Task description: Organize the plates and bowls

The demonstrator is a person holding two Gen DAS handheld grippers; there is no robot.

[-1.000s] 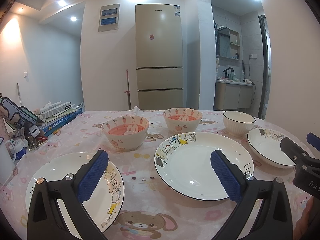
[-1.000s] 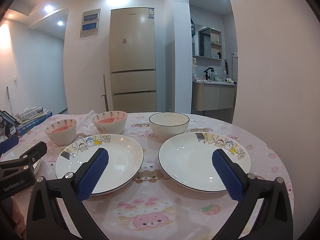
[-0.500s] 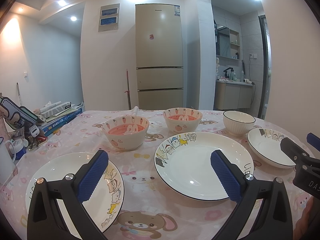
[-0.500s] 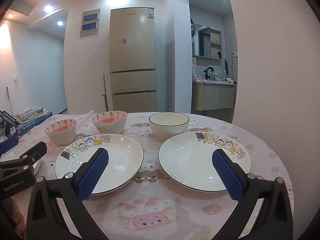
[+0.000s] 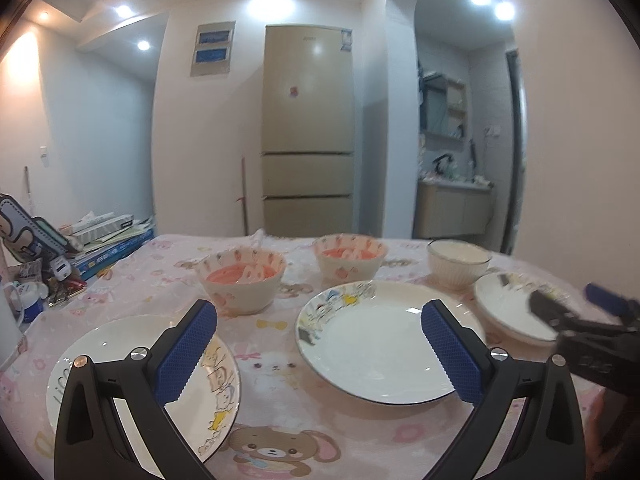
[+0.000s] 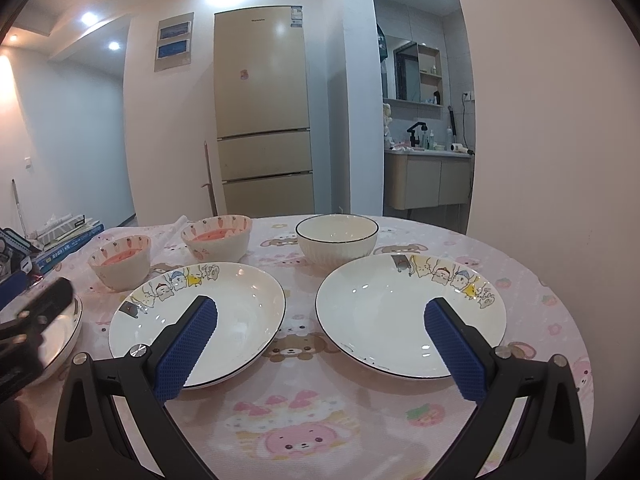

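Three white cartoon-rimmed plates lie in a row on the pink tablecloth: left plate (image 5: 112, 340), middle plate (image 5: 372, 344) (image 6: 236, 308), right plate (image 5: 508, 308) (image 6: 384, 312). Behind them stand two pink carrot-pattern bowls (image 5: 242, 280) (image 5: 350, 258) and a white ribbed bowl (image 5: 458, 262) (image 6: 337, 240). My left gripper (image 5: 318, 354) hovers open over the gap between the left and middle plates. My right gripper (image 6: 320, 350) hovers open between the middle and right plates. Each gripper holds nothing. The right gripper (image 5: 568, 298) shows blurred at the left view's right edge.
Books, boxes and small clutter (image 5: 100, 240) are piled at the table's left edge, with a white kettle (image 5: 8, 332) beside them. The round table's edge (image 6: 560, 292) curves close to the right plate. A fridge (image 6: 262, 112) and a wall stand beyond.
Both views have shifted slightly and the left one is now motion-blurred, with the table sitting lower in it. Both grippers stay open; no dish has moved.
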